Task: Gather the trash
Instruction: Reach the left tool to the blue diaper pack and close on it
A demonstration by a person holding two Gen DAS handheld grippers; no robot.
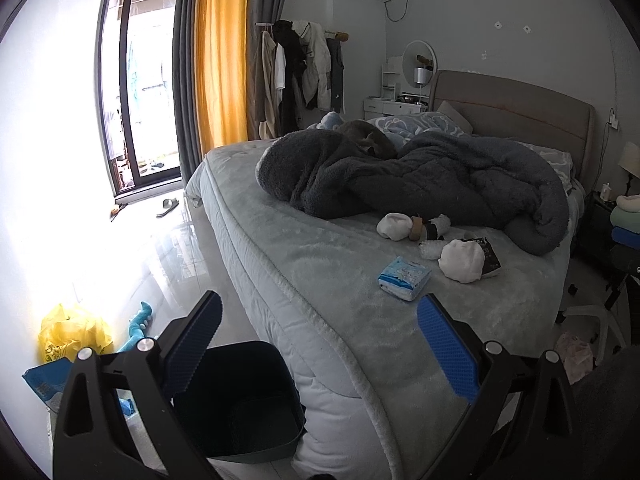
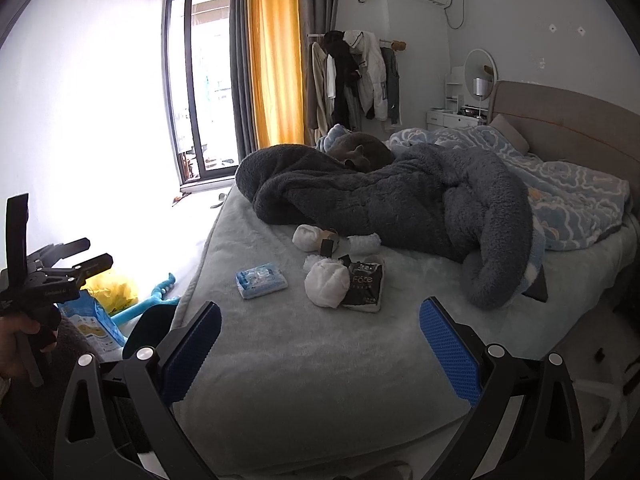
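Grey plush bedding covers the bed in the left wrist view, where the left gripper hangs with fingers spread wide and empty above a dark trash bin on the floor at the mattress corner; a blue tissue pack and crumpled white paper lie on the bed. From the right wrist view, the right gripper is likewise wide and empty over the bed's near edge, the tissue pack, white wad and black packet lying ahead beside a rumpled dark fleece blanket.
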